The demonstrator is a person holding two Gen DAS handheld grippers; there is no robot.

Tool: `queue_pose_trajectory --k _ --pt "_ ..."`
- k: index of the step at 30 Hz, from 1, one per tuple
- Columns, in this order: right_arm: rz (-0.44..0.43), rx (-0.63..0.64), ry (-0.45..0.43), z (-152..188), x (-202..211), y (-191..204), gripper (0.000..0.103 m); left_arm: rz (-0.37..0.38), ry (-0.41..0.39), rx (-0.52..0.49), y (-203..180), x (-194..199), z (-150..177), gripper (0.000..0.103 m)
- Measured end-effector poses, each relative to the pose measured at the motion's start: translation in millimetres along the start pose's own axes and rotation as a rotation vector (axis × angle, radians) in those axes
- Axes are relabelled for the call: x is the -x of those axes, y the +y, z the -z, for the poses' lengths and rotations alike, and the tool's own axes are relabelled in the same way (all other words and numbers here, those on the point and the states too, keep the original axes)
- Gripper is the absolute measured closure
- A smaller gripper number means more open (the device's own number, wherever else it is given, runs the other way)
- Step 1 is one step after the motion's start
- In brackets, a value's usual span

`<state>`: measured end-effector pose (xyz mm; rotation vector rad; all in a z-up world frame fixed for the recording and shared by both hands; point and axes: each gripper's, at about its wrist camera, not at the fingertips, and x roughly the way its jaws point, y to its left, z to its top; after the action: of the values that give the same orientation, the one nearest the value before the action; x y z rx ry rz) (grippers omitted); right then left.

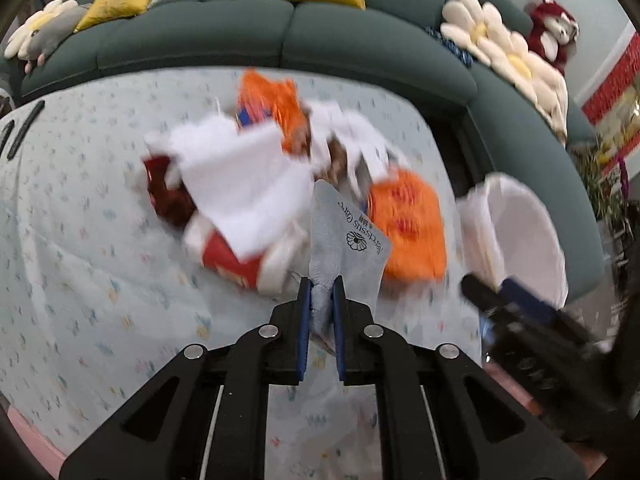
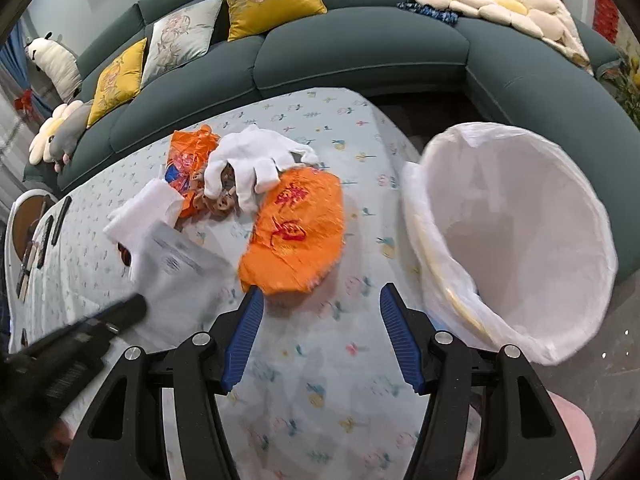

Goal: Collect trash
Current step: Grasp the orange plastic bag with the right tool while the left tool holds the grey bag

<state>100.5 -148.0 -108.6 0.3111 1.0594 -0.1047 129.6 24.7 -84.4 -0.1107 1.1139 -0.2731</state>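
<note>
Above the table (image 2: 320,360), the left gripper (image 1: 320,280) pinches a grey packet (image 1: 344,232) between nearly closed jaws. Right gripper (image 2: 322,296) hangs wide open, holding nothing, near an orange bag (image 2: 296,232) beside the lined bin (image 2: 516,240).

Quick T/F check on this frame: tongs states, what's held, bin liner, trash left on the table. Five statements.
1. The left tongs are shut on a pale grey printed packet. True.
2. The right tongs grip the flat orange plastic bag. False: they are open and hold nothing; the bag lies on the table just ahead of them.
3. The white-lined trash bin already holds trash. False: only the bare white liner shows inside.
4. A white fabric glove lies on the pile beyond the orange bag. True.
5. The floral tablecloth is dark green. False: it is light blue; the sofa is green.
</note>
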Motion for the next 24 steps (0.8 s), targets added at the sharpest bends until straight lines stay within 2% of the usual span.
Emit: queue_pose_trajectory --k 7,15,17,18,20,22,24 --pt "-0.023 -0.059 0.087 -11.9 -43.5 2.7 0.044 0.014 -0.026 0.024 4.6 -6.6 -32.1 0.093" --pt "-0.058 -0.129 0.164 -8.5 -78.4 -1.3 0.045 0.021 -0.011 0.003 -1.9 -22.4 -41.3 0.093" --pt "-0.068 -0.137 0.156 -8.1 -79.4 -2.0 0.059 0.021 -0.007 0.000 -2.3 -24.5 -41.4 0.093" --pt "-0.086 -0.134 0.160 -8.2 -79.9 -1.4 0.078 0.020 -0.006 -0.003 -2.9 -24.4 -41.0 0.093" --pt "-0.091 -0.131 0.157 -8.4 -77.1 -1.4 0.081 0.021 -0.005 -0.006 -4.0 -23.8 -40.9 0.093" --pt "-0.099 -0.128 0.139 -8.8 -69.0 -2.0 0.088 0.021 -0.011 -0.014 -7.4 -20.2 -40.8 0.093" --pt "-0.101 -0.123 0.112 -9.5 -53.7 -3.4 0.090 0.025 -0.018 -0.020 -11.1 -16.0 -41.4 0.093"
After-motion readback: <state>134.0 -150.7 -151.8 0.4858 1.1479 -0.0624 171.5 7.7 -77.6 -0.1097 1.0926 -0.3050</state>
